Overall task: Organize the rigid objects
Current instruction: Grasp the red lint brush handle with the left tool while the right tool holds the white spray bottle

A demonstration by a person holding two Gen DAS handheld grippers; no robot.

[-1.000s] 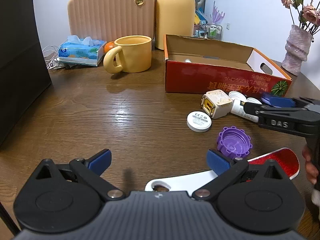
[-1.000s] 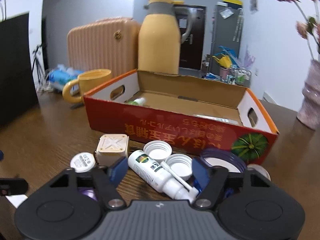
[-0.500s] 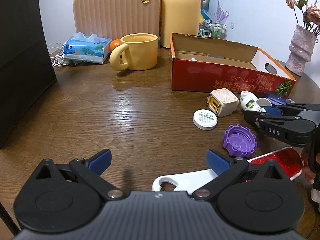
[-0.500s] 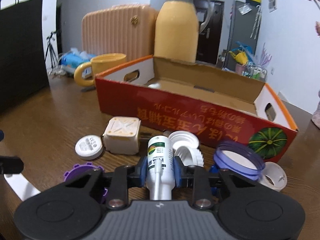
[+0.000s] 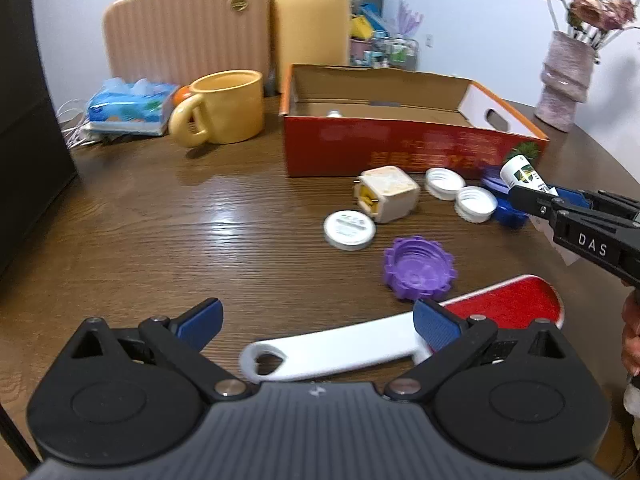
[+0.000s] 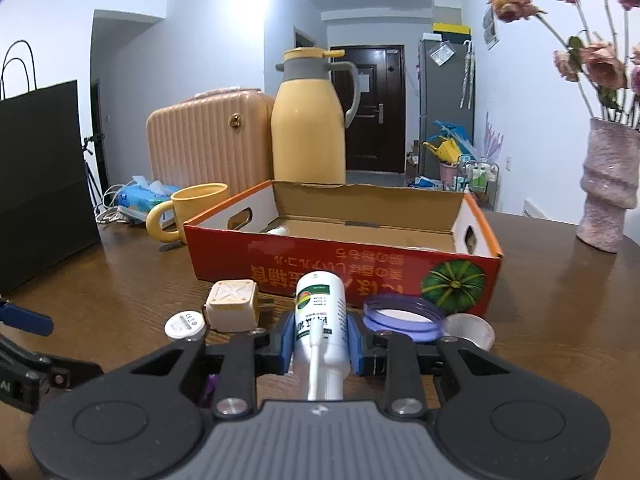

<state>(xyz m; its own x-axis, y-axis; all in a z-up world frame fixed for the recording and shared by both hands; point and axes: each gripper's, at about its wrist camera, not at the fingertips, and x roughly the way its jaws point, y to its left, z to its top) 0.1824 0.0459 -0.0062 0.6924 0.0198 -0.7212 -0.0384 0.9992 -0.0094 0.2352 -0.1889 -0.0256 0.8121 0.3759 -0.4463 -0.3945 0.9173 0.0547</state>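
red box (image 6: 360,264) holds a small white item (image 6: 278,231)

Both low wrist views share the box (image 5: 408,148).

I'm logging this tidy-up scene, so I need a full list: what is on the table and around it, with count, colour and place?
Cardboard box: 1, red, mid table, open.
Spray bottle: 1, white, clamped in right tongs.
Plug cube: 1, cream, before box.
Round disc: 1, white, beside cube.
Screw caps: 2, white, before box.
Ridged cap: 1, purple, near brush.
Ring lid: 1, purple, before box.
Lint brush: 1, red and white, near left tongs.
Mug: 1, yellow, left of box.
Flask: 1, yellow, behind box.
Suitcase: 1, peach, rear.
Tissue pack: 1, blue, rear left.
Vase: 1, pink, right.
Left tongs: open.
Right tongs: shut on bottle.
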